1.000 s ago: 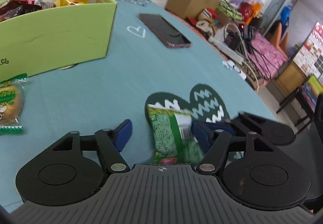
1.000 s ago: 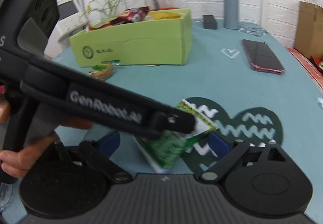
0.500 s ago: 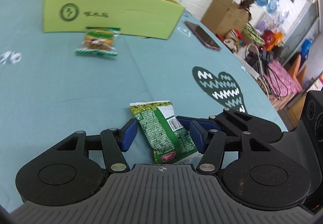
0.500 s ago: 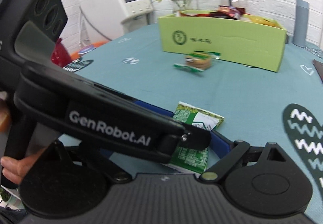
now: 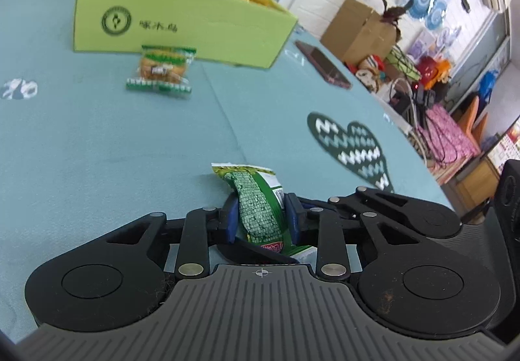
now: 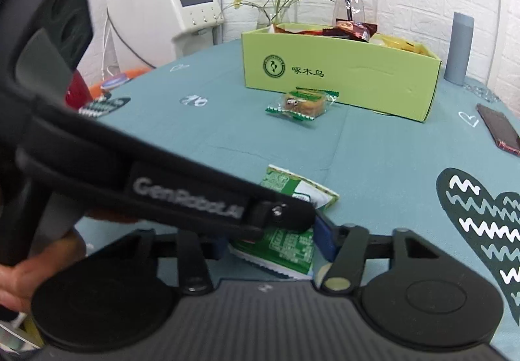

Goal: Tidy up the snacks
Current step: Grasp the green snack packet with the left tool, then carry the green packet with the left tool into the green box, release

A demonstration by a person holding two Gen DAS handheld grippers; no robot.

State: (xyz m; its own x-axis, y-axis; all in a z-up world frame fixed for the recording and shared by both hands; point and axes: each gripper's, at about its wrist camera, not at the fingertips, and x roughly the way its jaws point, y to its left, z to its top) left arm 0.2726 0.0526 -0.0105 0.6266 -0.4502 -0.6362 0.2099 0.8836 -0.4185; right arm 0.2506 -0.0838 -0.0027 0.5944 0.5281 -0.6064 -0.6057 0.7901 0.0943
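A green snack packet (image 5: 256,208) lies on the teal tablecloth (image 5: 130,149), buckled upward between the blue pads of my left gripper (image 5: 260,218), which is shut on it. In the right wrist view the left gripper's black arm crosses over the packet (image 6: 292,185). My right gripper (image 6: 271,240) is closing on the same packet; its right pad (image 6: 321,237) touches the packet's edge and its left pad is hidden. A wrapped cake (image 5: 161,70) lies in front of the green box (image 5: 182,26) that holds several snacks.
A phone (image 5: 321,63) lies right of the box and a grey cylinder (image 6: 460,49) stands behind it. A glass jug (image 6: 354,6) and a vase stand at the back. A dark heart print (image 6: 481,224) marks the cloth; the table's edge runs along the right.
Both grippers' jaws have come in against the green packet, which now bulges up between the left pads. Both views swung from the heart print toward the box, then held still.
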